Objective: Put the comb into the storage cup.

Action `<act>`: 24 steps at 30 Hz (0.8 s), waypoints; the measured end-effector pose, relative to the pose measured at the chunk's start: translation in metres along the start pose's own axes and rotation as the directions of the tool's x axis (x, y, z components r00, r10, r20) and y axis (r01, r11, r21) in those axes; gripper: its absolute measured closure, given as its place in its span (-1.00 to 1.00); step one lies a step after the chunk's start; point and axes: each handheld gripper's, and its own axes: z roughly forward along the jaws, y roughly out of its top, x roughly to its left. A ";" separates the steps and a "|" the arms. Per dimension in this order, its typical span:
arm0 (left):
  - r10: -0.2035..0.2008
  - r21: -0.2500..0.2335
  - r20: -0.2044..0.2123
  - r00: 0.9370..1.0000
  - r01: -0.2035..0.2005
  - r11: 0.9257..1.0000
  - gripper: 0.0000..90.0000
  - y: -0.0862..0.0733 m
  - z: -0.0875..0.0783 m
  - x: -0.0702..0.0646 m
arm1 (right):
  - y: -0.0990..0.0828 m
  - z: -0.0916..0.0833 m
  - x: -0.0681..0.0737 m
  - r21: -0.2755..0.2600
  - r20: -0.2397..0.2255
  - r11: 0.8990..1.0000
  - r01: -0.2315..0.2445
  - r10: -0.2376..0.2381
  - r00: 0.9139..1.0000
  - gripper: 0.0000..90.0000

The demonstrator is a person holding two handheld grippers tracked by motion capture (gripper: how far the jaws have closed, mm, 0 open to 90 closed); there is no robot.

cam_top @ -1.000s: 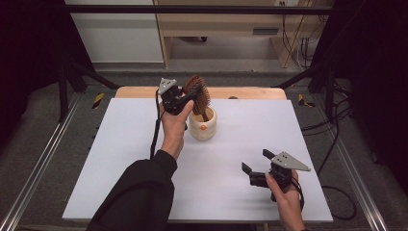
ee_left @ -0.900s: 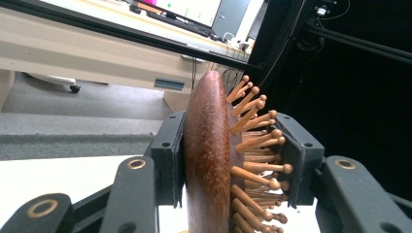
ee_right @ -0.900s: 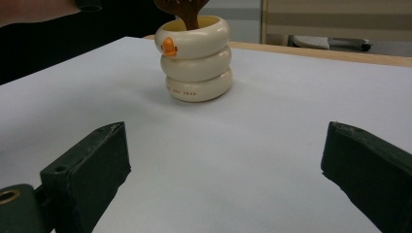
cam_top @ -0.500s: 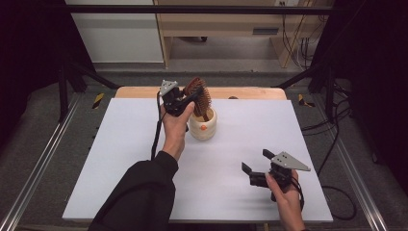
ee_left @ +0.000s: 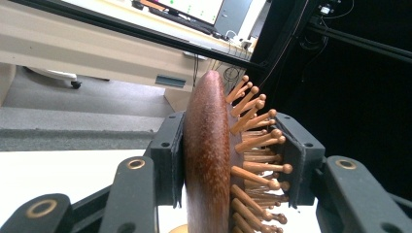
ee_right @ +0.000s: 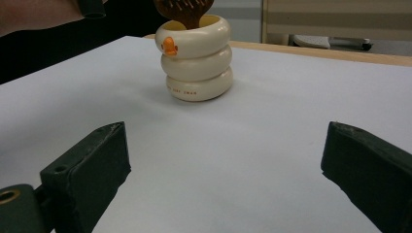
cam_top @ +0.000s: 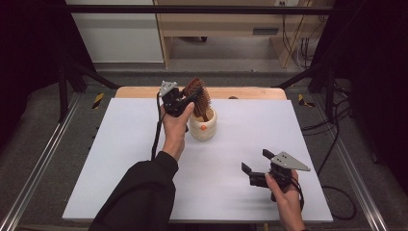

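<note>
While the earlier high views and the present one match closely, neither hand nor the brush has shifted. Left hand-held gripper (cam_top: 186,101) stays clenched on the head of a wooden paddle hairbrush (cam_top: 199,97), which stands upright with its handle down inside a cream ringed holder (cam_top: 202,126) at the far middle of the bench (cam_top: 120,159). Right hand-held gripper (cam_top: 256,166) rests released near the front right corner, well apart from the holder, with nothing between its parted jaws.

Left gripper view: one pad lies against the brush's reddish-brown back (ee_left: 206,160), the other against its ball-tipped wooden pins (ee_left: 257,145); a monitor (ee_left: 192,7) shows in the background. Right gripper view: the holder (ee_right: 197,58) appears as three stacked rings bearing a small orange duck-bill mark (ee_right: 169,46) and a line of lettering too small to read, the brush (ee_right: 184,10) entering its mouth.

Bench top is a white sheet over a wooden board whose edge (cam_top: 250,92) shows at the far side. Grey floor, metal rails (cam_top: 38,168), black frame posts and light wooden furniture (cam_top: 216,29) surround it.
</note>
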 end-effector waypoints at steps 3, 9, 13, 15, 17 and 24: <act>-0.007 0.002 0.000 1.000 0.007 1.000 0.13 0.000 0.000 0.002 | 0.000 0.000 0.000 0.001 0.000 1.000 0.006 -0.006 1.000 -0.91; -0.009 0.004 0.005 1.000 0.009 1.000 0.12 0.000 0.000 0.003 | 0.000 0.000 0.000 0.003 -0.001 1.000 0.006 -0.006 1.000 -0.91; -0.020 0.008 0.006 1.000 0.020 1.000 0.12 0.001 -0.001 0.006 | 0.000 0.000 0.000 0.003 -0.001 1.000 0.007 -0.007 1.000 -0.91; -0.024 0.010 0.007 1.000 0.024 1.000 0.12 0.001 -0.001 0.007 | 0.000 0.000 0.000 0.004 -0.001 1.000 0.008 -0.008 1.000 -0.91; -0.028 0.010 0.009 1.000 0.028 1.000 0.12 0.001 -0.001 0.008 | 0.000 0.001 0.000 0.004 -0.001 1.000 0.008 -0.008 1.000 -0.91; -0.038 0.008 0.009 0.999 0.037 0.999 0.12 0.000 -0.003 0.011 | -0.001 0.001 0.001 0.002 0.001 1.000 0.002 -0.002 1.000 -0.92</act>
